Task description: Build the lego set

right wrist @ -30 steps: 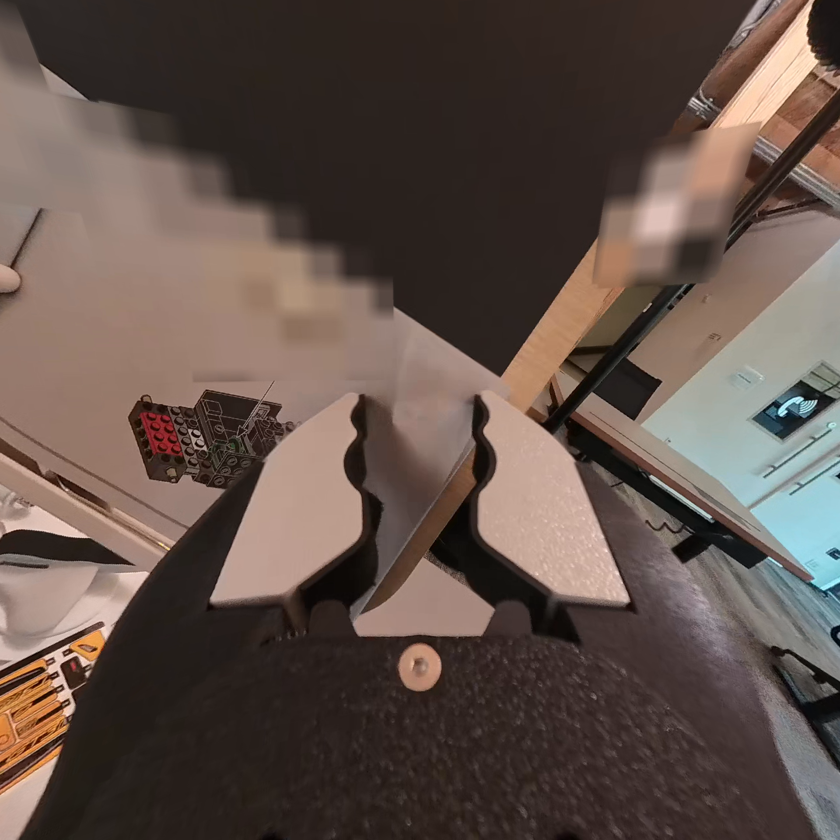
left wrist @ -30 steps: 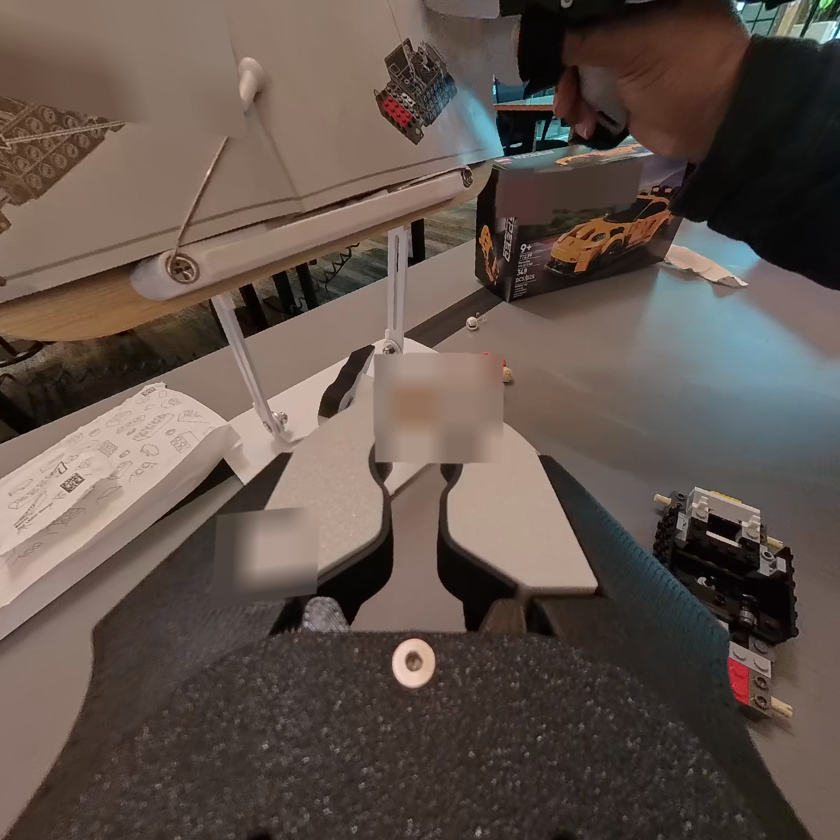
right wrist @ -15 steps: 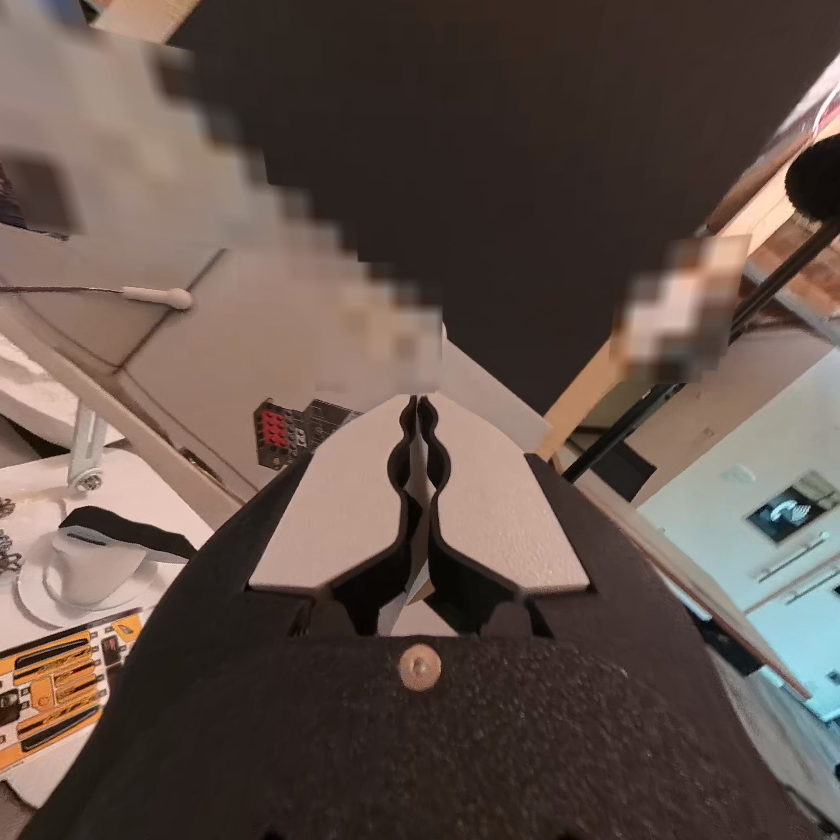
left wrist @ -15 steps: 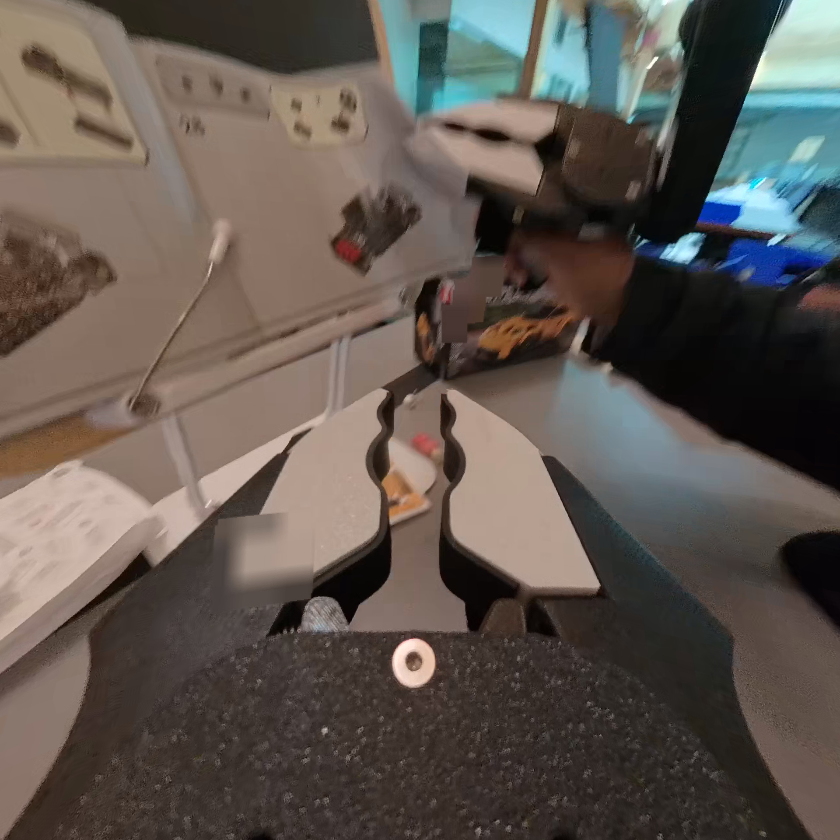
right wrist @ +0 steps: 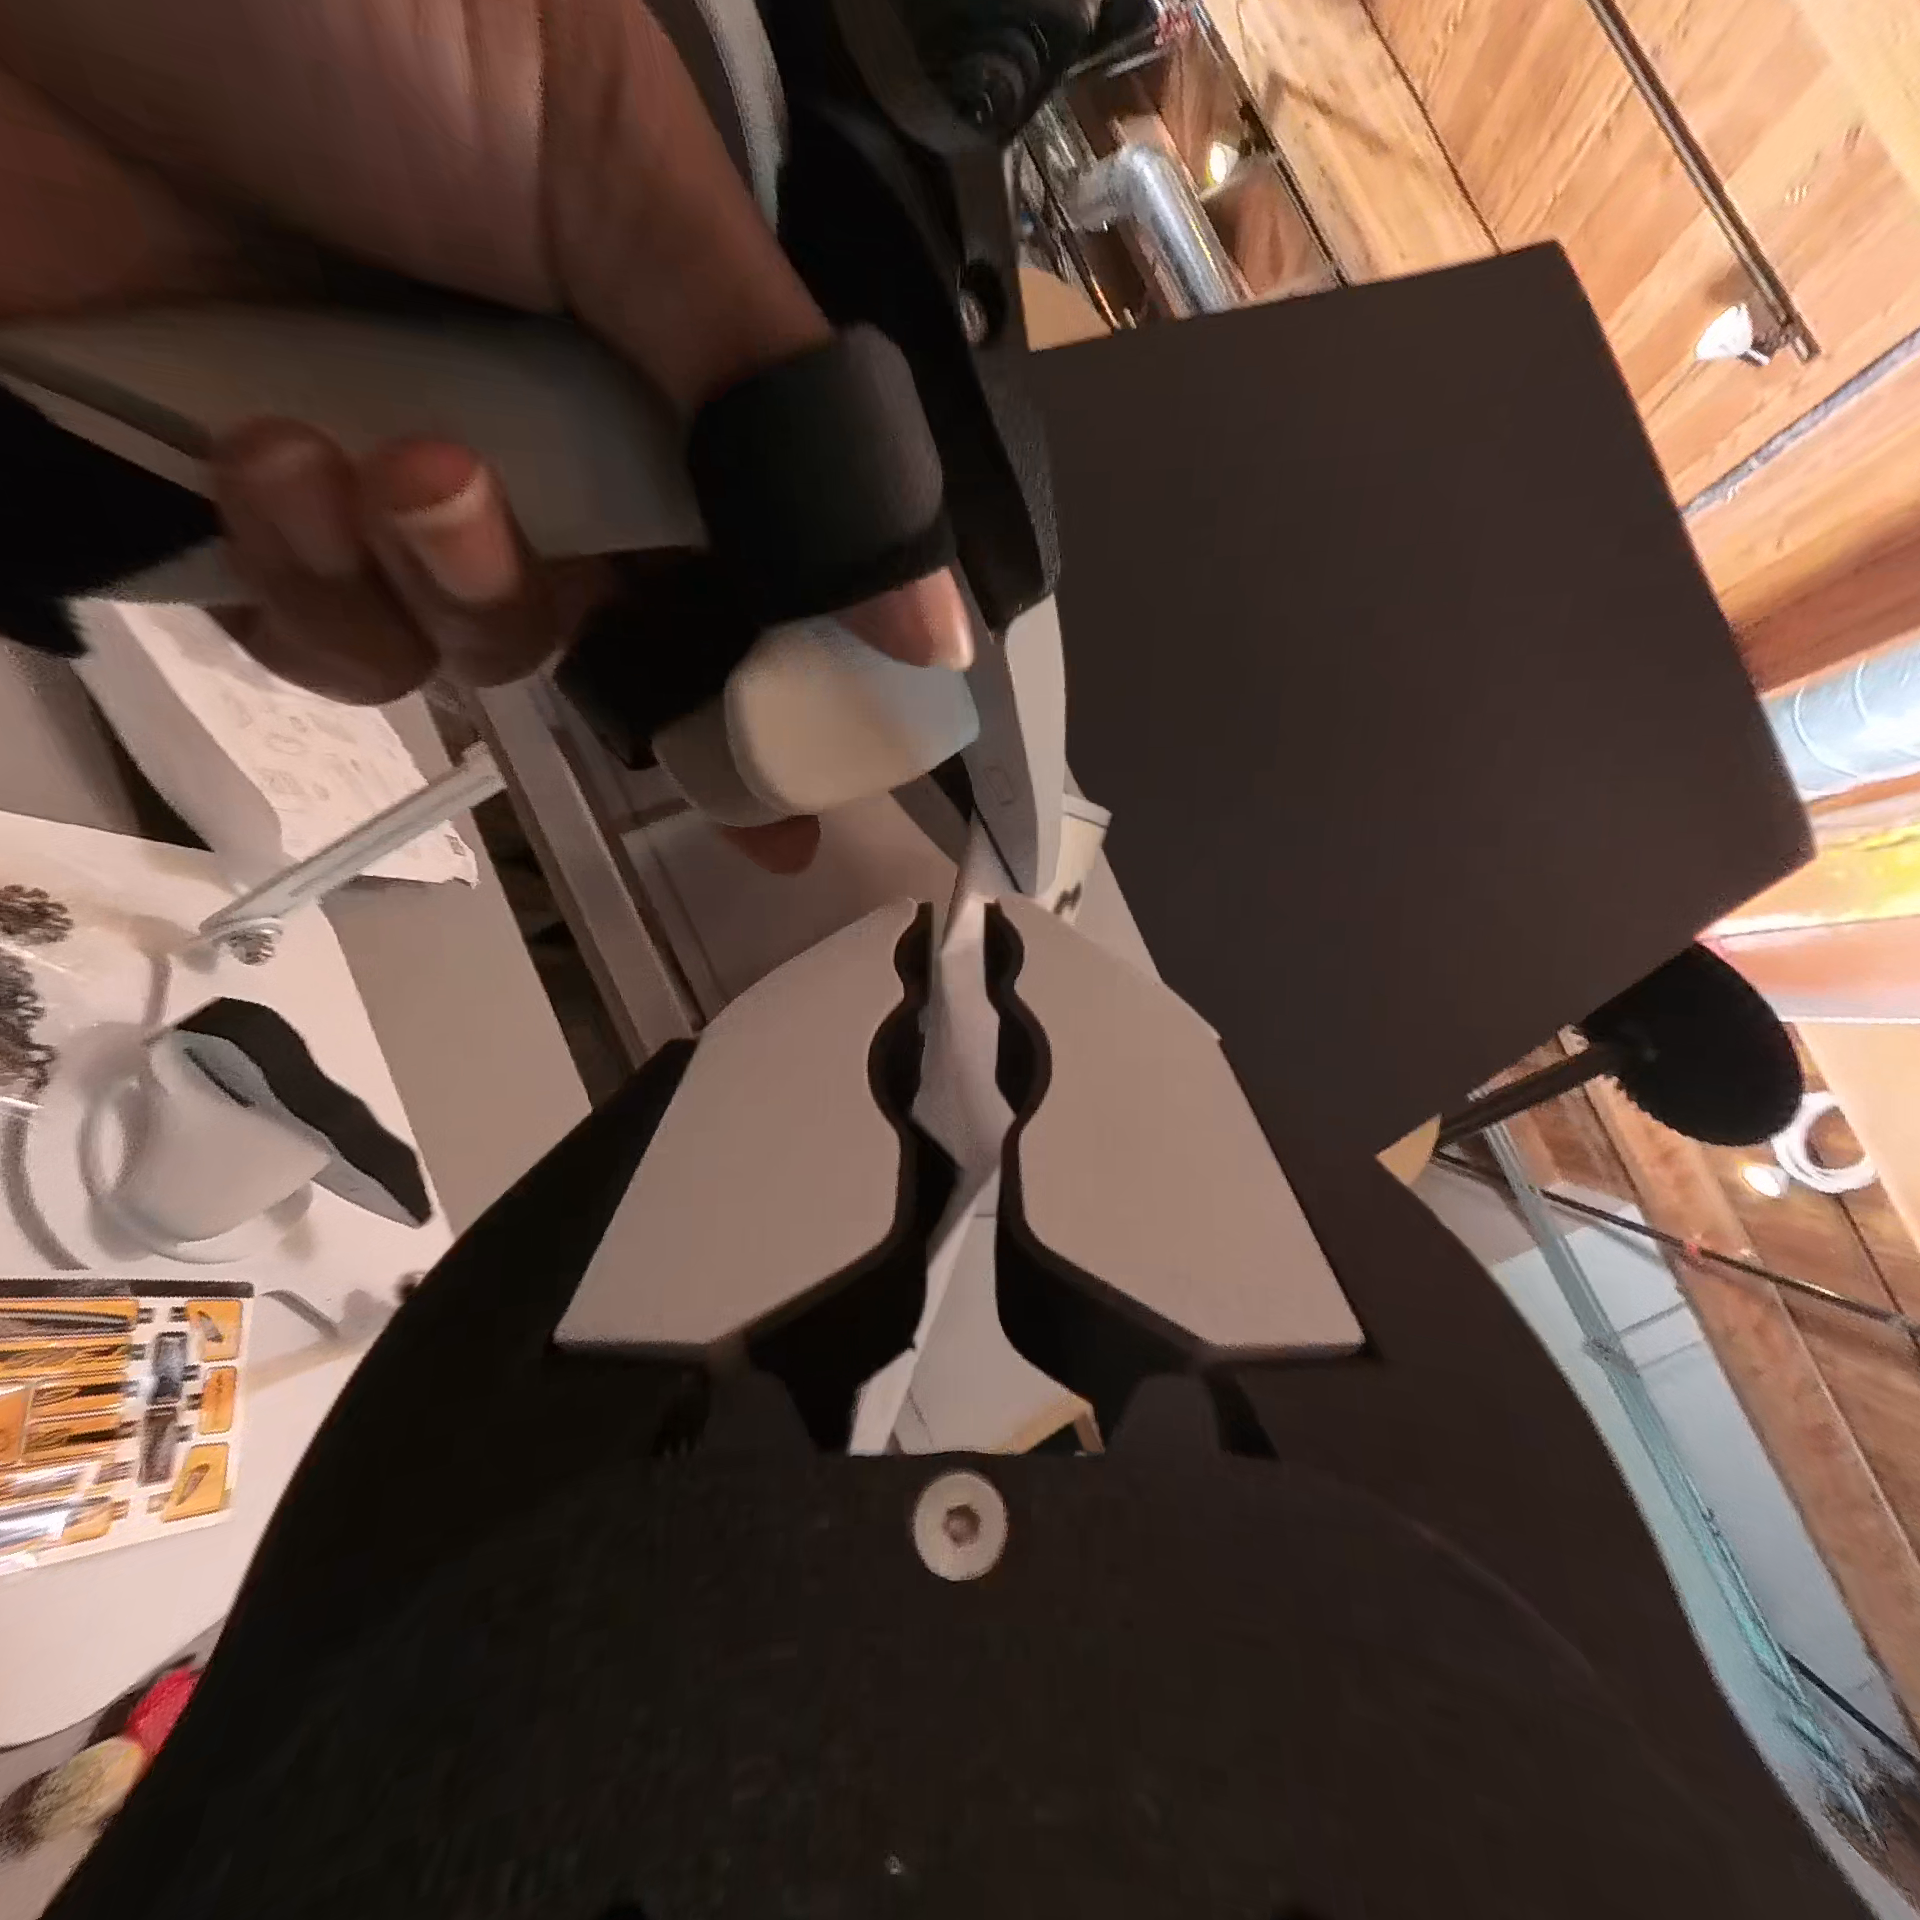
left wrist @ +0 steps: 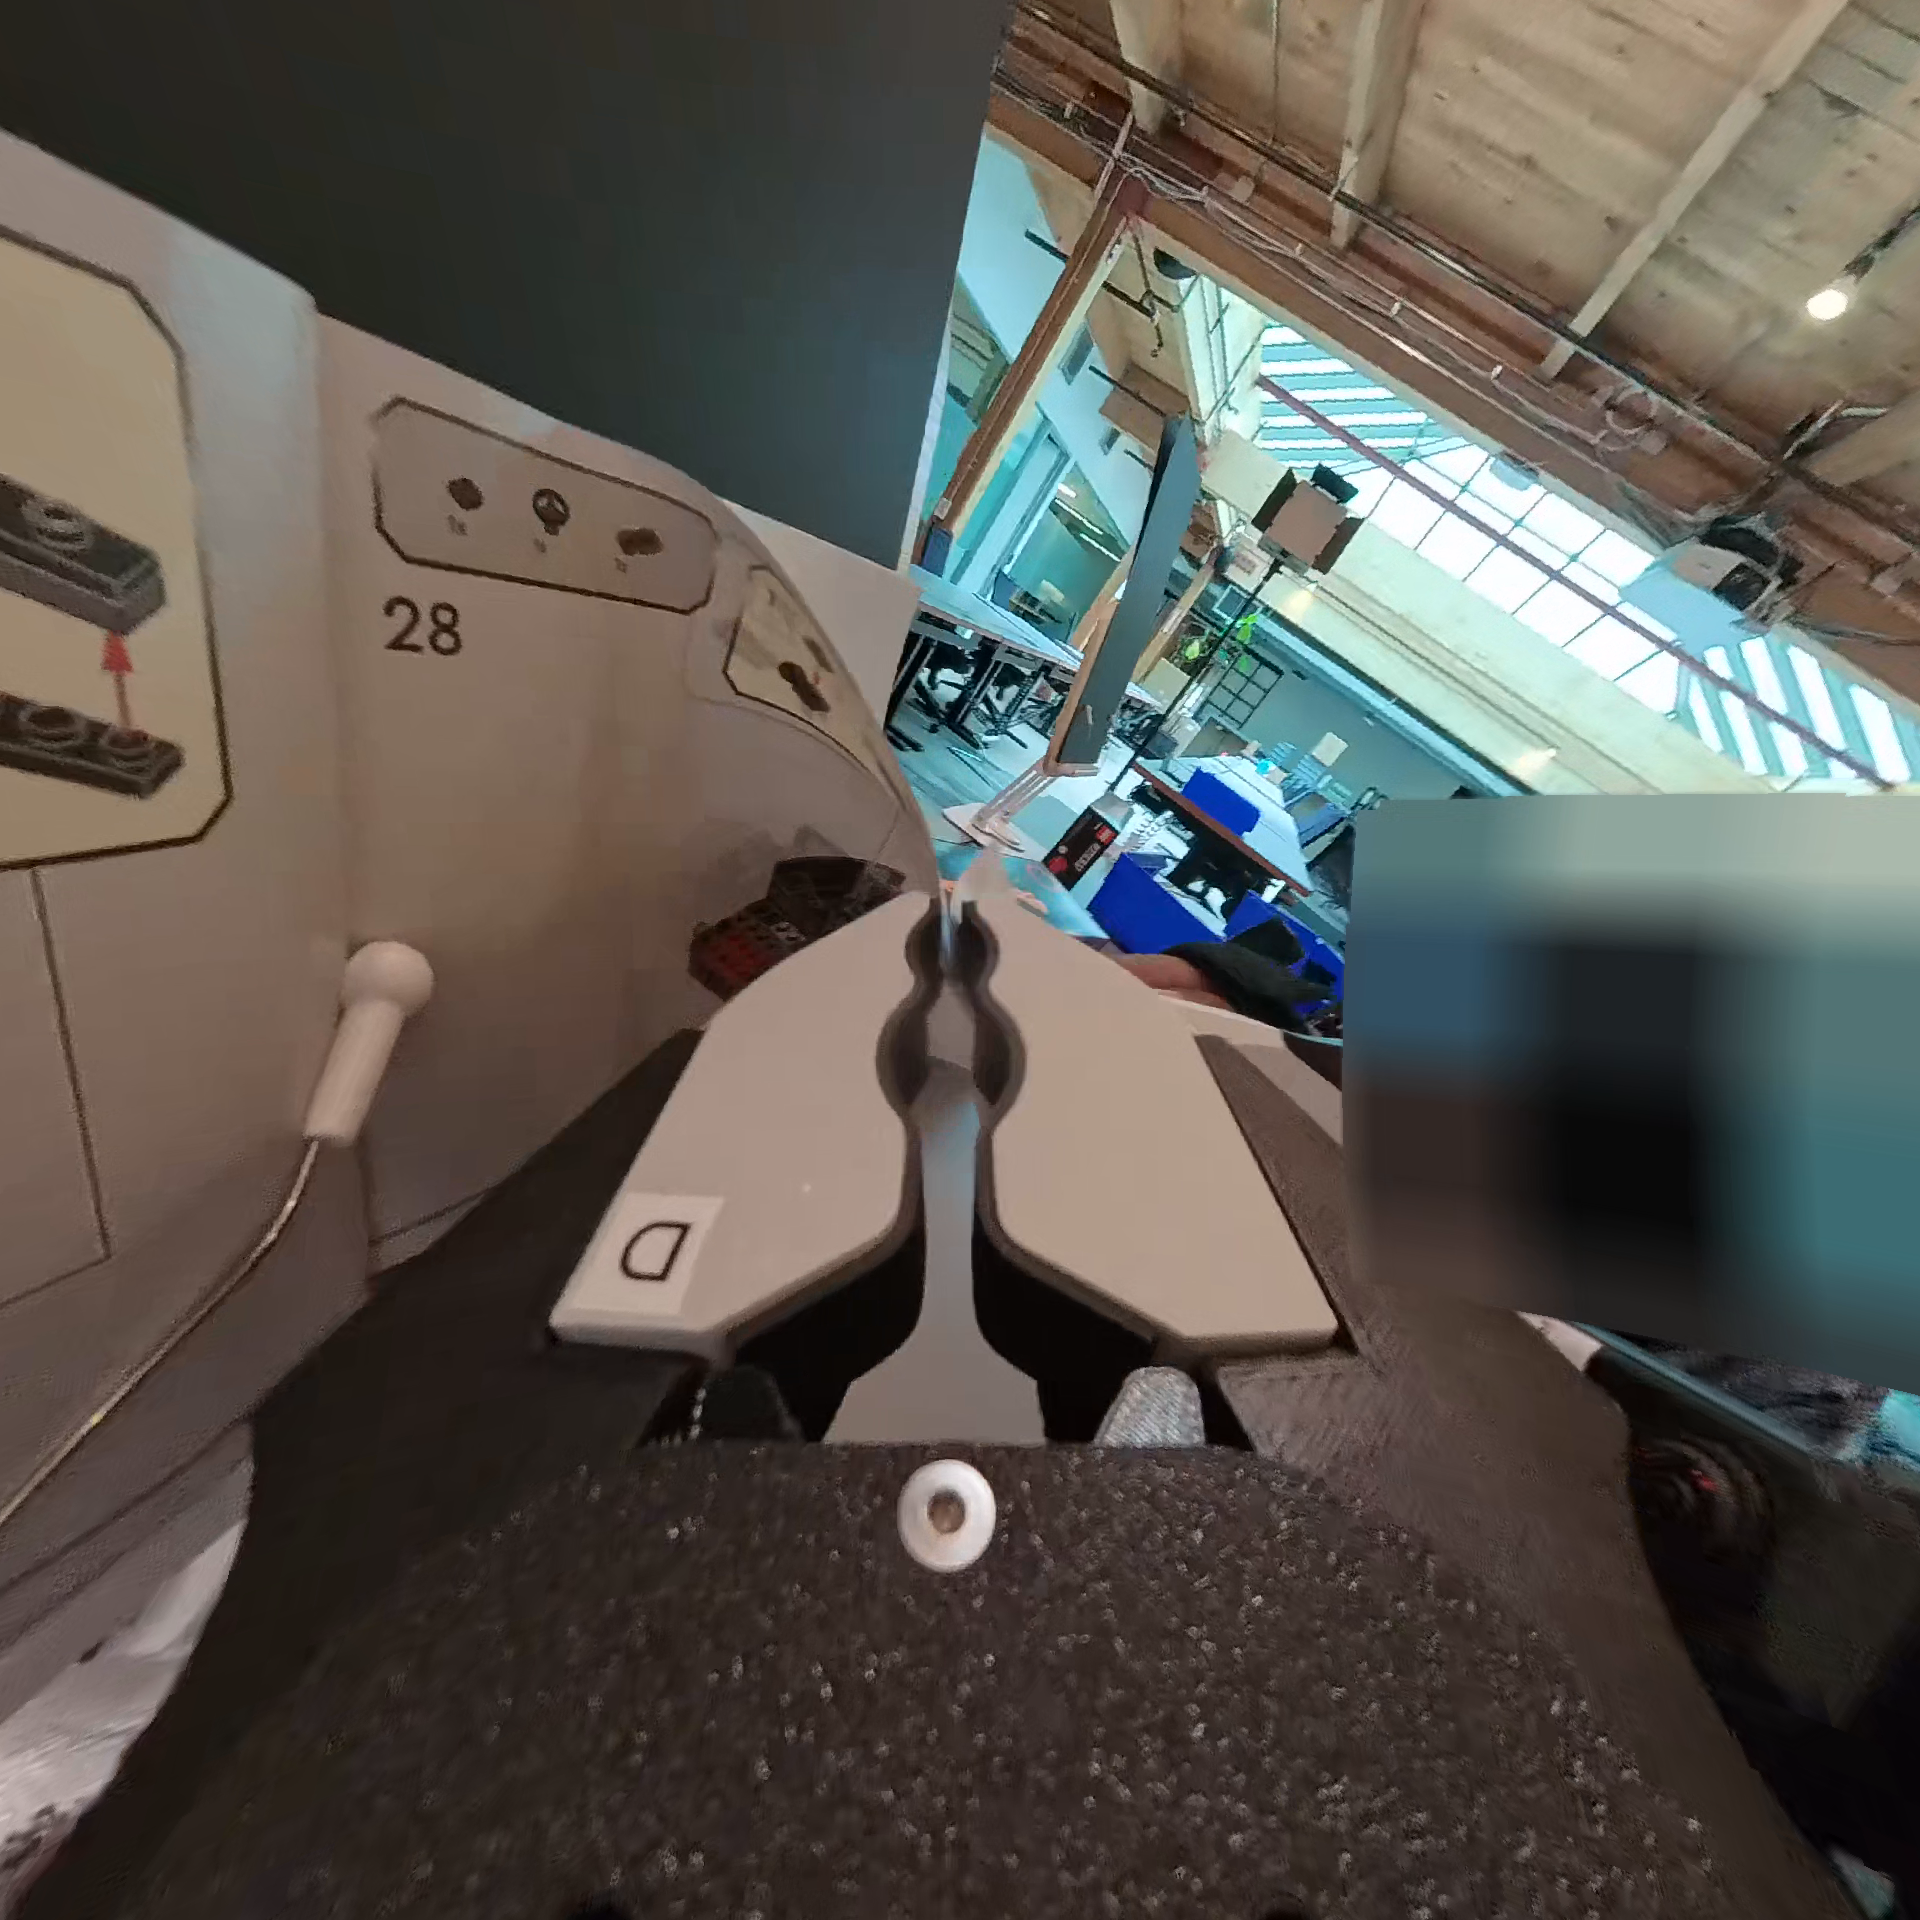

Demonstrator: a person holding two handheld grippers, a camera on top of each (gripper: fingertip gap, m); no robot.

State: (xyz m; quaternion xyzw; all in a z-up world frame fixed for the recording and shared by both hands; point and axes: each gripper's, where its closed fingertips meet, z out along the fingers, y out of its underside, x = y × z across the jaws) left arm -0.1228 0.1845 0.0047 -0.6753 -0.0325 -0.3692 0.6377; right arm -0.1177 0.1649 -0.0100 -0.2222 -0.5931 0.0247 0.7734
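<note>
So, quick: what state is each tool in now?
Left tool: shut on the booklet page edge.
Right tool: slightly open around the same page, barely gripping.

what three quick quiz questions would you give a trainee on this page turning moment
1. True or false: the left tongs are shut on the edge of the instruction page.
2. In the right wrist view, the right tongs are: A) clamped on a brick, B) slightly apart with the page running between them, C) empty over the table.
3. Short answer: what flat orange and black item lies at the lower left of the right wrist view?

Key: 1 true. 2 B. 3 the sticker sheet.
</note>
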